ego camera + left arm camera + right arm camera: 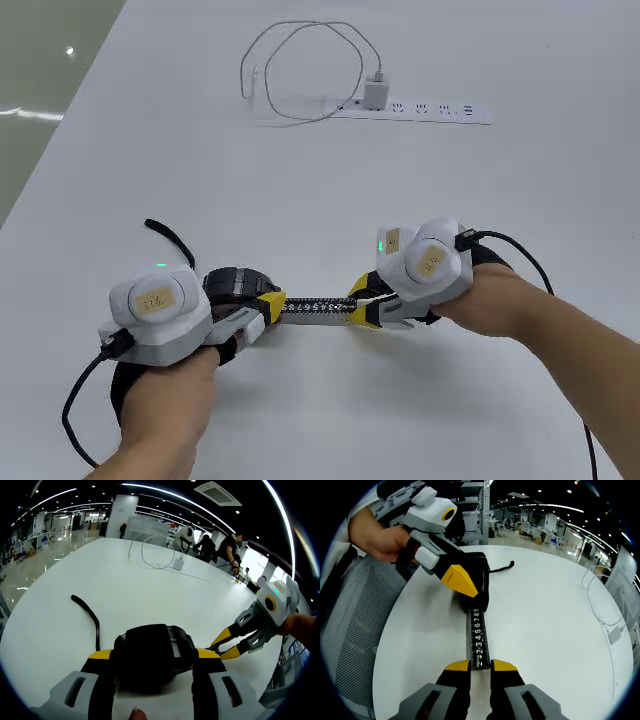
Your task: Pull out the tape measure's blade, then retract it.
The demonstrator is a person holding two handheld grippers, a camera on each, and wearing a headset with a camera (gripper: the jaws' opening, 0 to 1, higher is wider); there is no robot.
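blade (477, 635) tip inside right tool (480, 667), tape measure (235, 283) behind left tool (154, 655)

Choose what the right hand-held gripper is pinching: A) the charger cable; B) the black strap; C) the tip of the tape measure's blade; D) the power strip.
C: the right gripper view shows the right hand-held gripper shut on the blade tip, its numbers running back to the case.

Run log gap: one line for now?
left claw: shut on black tape measure case | right claw: shut on black numbered blade, partly out
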